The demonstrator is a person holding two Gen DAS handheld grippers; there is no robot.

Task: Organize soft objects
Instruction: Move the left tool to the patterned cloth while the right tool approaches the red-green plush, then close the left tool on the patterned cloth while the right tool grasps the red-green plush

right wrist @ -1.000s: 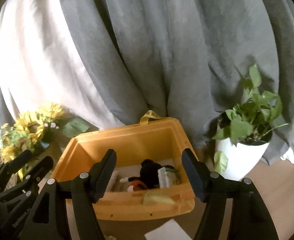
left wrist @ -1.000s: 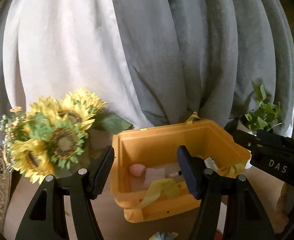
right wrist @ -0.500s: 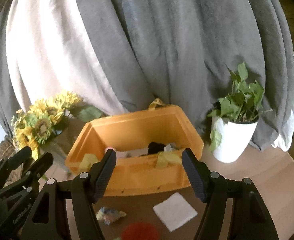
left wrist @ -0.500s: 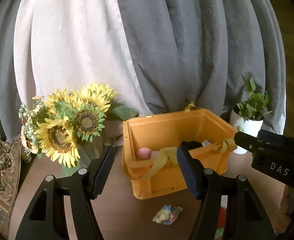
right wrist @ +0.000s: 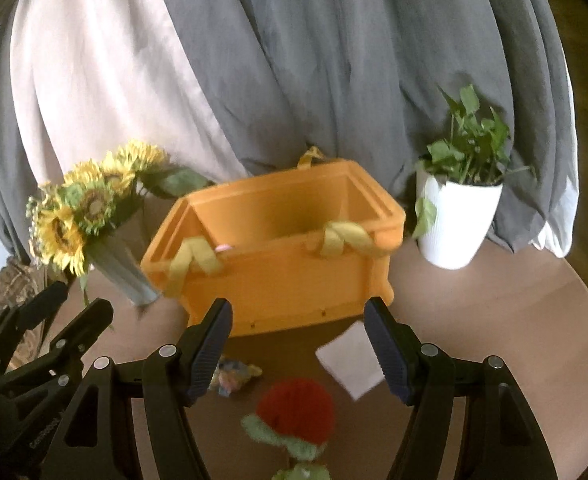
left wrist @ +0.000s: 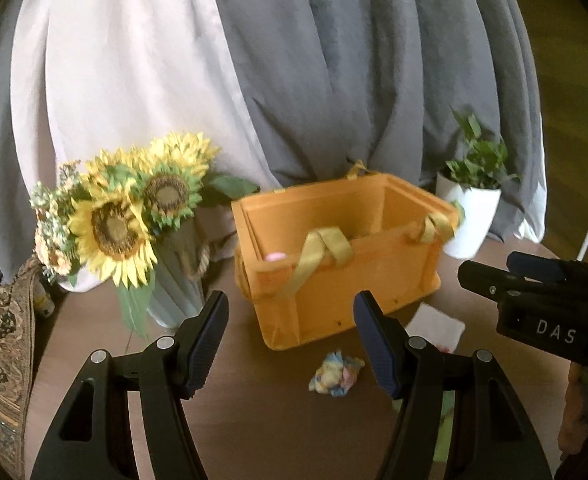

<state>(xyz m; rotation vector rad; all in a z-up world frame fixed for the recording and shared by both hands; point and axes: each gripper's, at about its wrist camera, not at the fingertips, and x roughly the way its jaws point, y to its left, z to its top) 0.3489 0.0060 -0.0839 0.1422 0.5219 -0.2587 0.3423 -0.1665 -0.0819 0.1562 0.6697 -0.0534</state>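
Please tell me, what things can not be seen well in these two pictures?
- Crate contents: both views, front wall hides all but a pink bit.
- Red knitted toy: right view, blurred, bottom edge cuts its green part.
- White square: left view, finger covers part.
- Pastel bundle: right view, finger covers part.

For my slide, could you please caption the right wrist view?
Open right hand-held gripper above red knitted toy, white square cloth, before orange plastic crate.

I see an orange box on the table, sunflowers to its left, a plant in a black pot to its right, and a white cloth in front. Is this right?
One detail is wrong: the pot is white, not black, as the right wrist view shows. The orange box, the sunflowers to its left and the white cloth in front are as you say.
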